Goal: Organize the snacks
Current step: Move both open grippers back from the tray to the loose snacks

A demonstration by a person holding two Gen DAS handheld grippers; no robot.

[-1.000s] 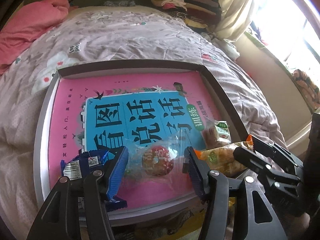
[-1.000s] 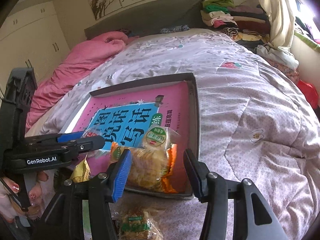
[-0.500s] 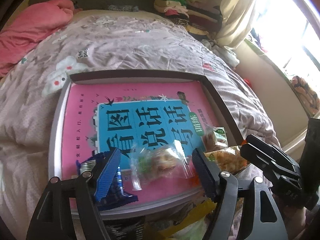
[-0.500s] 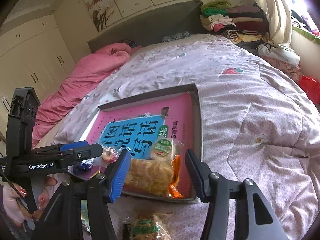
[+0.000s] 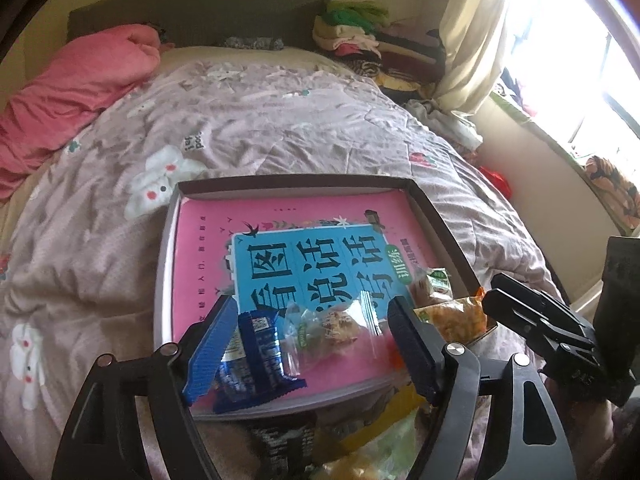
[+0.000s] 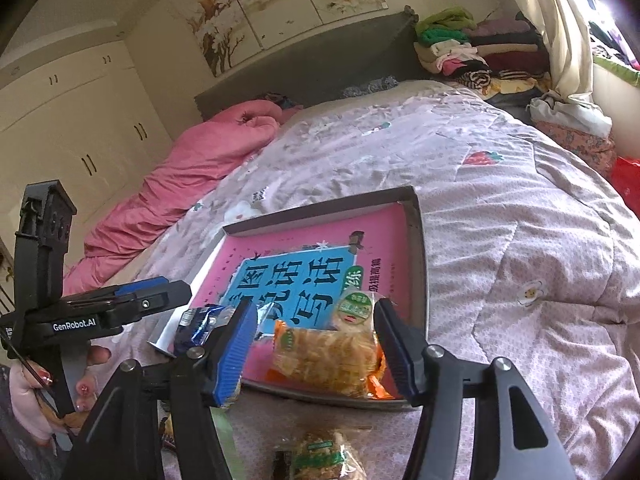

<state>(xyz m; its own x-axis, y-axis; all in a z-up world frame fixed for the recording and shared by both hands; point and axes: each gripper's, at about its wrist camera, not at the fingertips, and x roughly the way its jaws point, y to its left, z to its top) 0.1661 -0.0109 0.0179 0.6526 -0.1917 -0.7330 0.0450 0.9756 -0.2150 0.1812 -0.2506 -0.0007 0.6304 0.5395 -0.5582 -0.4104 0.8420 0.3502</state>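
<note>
A shallow tray (image 5: pixel 296 182) lined with a pink and blue book cover lies on the bed. At its near edge my left gripper (image 5: pixel 312 348) hangs above a clear-wrapped snack (image 5: pixel 336 328). Its jaws are opening and the pads do not touch the snack. A blue packet (image 5: pixel 256 356) lies by the left finger. In the tray's (image 6: pixel 320 210) near right corner sits an orange packet (image 6: pixel 328 356), with a green-labelled snack (image 6: pixel 354 308) behind it. My right gripper (image 6: pixel 316 352) hovers around the orange packet, jaws opening, pads apart from it.
Loose snacks lie on the quilt in front of the tray: a black packet (image 5: pixel 280 440), a yellow-green one (image 5: pixel 372 436) and a wrapped cake (image 6: pixel 320 456). A pink blanket (image 5: pixel 72 92) lies far left, with stacked clothes (image 5: pixel 360 40) by the headboard. A hand (image 6: pixel 28 400) holds the left gripper.
My left gripper opened wider, let the clear-wrapped snack drop into the tray and lifted back. The right jaws widened slightly around the orange packet.
</note>
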